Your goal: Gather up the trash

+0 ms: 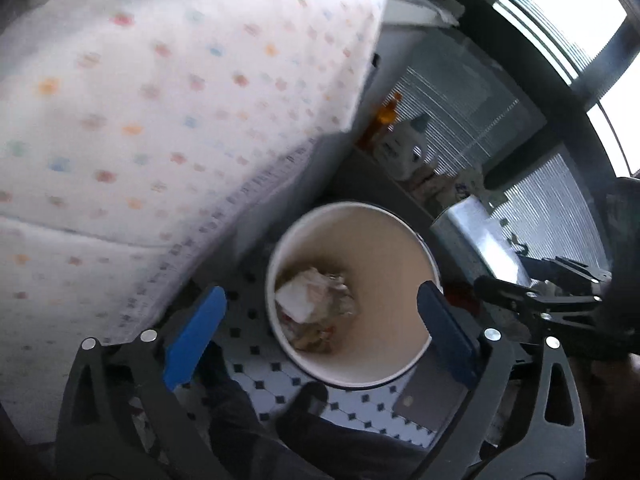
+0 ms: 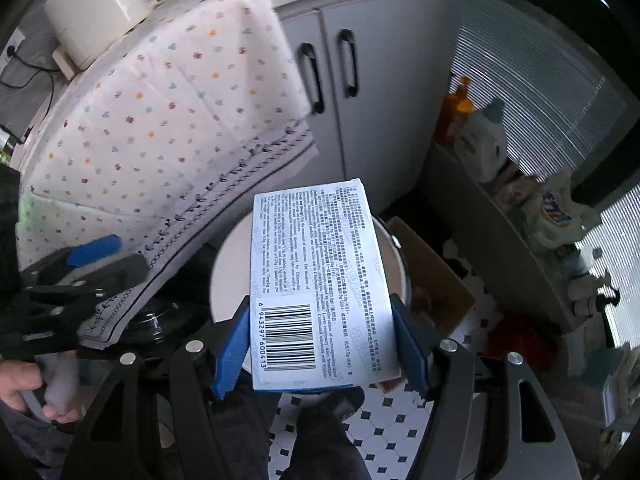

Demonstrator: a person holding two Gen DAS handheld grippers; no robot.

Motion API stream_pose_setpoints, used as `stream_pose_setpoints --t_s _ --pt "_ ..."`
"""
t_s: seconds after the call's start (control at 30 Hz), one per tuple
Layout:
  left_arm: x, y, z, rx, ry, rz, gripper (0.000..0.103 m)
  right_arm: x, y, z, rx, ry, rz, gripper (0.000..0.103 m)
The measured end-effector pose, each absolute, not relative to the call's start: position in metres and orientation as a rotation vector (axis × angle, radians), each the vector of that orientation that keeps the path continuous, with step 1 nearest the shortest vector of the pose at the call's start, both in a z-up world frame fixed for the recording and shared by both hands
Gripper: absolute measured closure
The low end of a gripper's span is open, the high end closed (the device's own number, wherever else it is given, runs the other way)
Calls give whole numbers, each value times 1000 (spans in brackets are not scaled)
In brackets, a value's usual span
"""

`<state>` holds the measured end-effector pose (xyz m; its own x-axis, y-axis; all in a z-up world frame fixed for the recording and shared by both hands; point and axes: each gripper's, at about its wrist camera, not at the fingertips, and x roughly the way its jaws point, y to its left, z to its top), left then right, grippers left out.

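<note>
A white round bin [image 1: 404, 376] stands on the tiled floor below me, with crumpled paper trash [image 1: 316, 300] at its bottom. My left gripper [image 1: 320, 334] is open and empty above the bin, its blue fingers [image 1: 196, 332] spread to either side of the rim. My right gripper [image 2: 320, 344] is shut on a white and blue carton [image 2: 320, 280] with a barcode and small print, and holds it over the bin [image 2: 228, 276]. The right gripper also shows at the right edge of the left wrist view [image 1: 536, 296].
A table with a dotted white cloth [image 1: 160, 100] overhangs the bin on the left. Grey cabinet doors [image 2: 360, 80] stand behind. A low shelf with bottles [image 2: 480, 136] runs along the right. A cardboard box [image 2: 432, 276] sits next to the bin.
</note>
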<state>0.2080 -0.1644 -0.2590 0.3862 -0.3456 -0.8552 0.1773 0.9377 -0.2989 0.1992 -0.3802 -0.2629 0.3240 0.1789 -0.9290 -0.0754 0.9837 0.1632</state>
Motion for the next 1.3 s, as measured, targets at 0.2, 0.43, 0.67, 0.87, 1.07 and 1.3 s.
stream_pose_setpoints --t_s 0.2,0.43,0.67,0.87,1.07,1.3 --pt "200 -118 -224 -174 1073 -256 6 214 -358 -260 79 1221 198 8" --pt "188 -89 -182 -187 1010 -190 6 214 -343 -241 86 1220 239 8" --pt "174 -83 -134 -179 923 -170 6 204 -350 -193 130 1152 240 8" --pt "156 -86 -97 -179 849 -157 6 185 -356 -136 138 1051 248 8" --pt "134 -93 -67 -172 777 -133 6 163 -363 -86 127 934 226 8" --pt "100 -99 -34 -147 666 -101 6 135 -367 -40 121 817 267 8"
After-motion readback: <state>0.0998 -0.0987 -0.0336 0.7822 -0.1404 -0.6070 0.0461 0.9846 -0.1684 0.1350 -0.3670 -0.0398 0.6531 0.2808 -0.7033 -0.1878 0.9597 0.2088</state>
